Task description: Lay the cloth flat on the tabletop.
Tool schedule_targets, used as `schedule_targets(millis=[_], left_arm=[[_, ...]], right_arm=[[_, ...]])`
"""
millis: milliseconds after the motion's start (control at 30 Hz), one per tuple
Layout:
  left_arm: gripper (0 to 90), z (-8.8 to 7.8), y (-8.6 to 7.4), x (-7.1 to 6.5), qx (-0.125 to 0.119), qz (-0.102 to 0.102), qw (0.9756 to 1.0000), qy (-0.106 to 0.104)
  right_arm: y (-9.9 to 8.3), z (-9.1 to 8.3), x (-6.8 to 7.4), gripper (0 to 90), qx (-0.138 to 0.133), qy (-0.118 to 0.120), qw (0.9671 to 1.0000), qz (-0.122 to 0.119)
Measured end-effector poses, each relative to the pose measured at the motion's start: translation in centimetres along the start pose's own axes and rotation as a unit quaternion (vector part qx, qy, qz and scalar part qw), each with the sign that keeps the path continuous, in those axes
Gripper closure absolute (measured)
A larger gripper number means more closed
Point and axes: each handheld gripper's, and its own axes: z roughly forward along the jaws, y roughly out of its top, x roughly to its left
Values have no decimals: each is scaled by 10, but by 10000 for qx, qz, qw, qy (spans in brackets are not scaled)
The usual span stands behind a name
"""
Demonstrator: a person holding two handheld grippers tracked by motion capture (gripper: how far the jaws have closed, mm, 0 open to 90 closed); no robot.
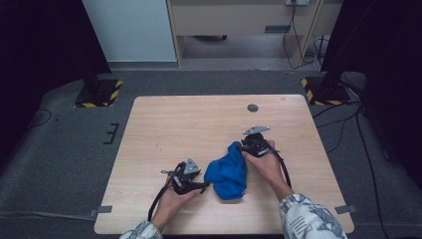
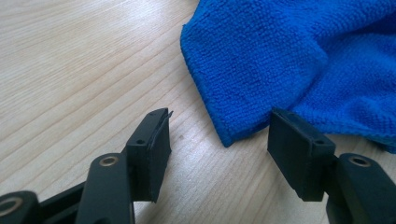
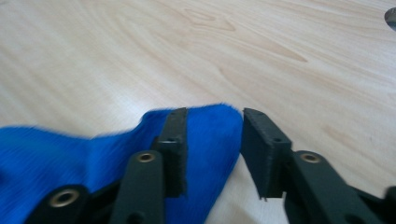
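A crumpled blue cloth [image 1: 228, 172] lies on the wooden table [image 1: 199, 119], toward its near side. My left gripper [image 1: 205, 185] sits at the cloth's left edge. In the left gripper view its jaws [image 2: 219, 116] stand open on either side of a folded corner of the cloth [image 2: 280, 60], and neither pad presses on it. My right gripper [image 1: 242, 148] is at the cloth's far right tip. In the right gripper view its jaws [image 3: 215, 114] are apart over that tip of the cloth [image 3: 210, 135], which lies loose between them.
A small dark round hole [image 1: 253, 107] marks the table's far side, also seen in the right gripper view [image 3: 390, 16]. Two black stands on yellow-striped bases [image 1: 98, 92] [image 1: 326, 89] rise off the far corners. Cables run over the grey floor at right.
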Motion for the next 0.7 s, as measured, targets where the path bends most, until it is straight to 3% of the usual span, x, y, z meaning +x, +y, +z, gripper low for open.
schedule_targets(millis=[67, 267, 433, 467, 700], left_arm=[[388, 0, -2, 0, -64, -29, 10000, -3], [394, 0, 0, -1, -8, -105, 9999, 6], [428, 3, 3, -3, 62, 59, 9999, 99], [448, 3, 4, -3, 59, 41, 9999, 86], [510, 2, 5, -2, 89, -25, 9999, 65]], right_arm=[[6, 13, -3, 554, 71, -26, 9999, 87], [9, 28, -4, 549, 259, 8, 9997, 26], [6, 31, -6, 584, 408, -22, 9992, -15], [5, 31, -8, 631, 501, -20, 9987, -25], [3, 29, -13, 797, 499, 87, 9987, -17]])
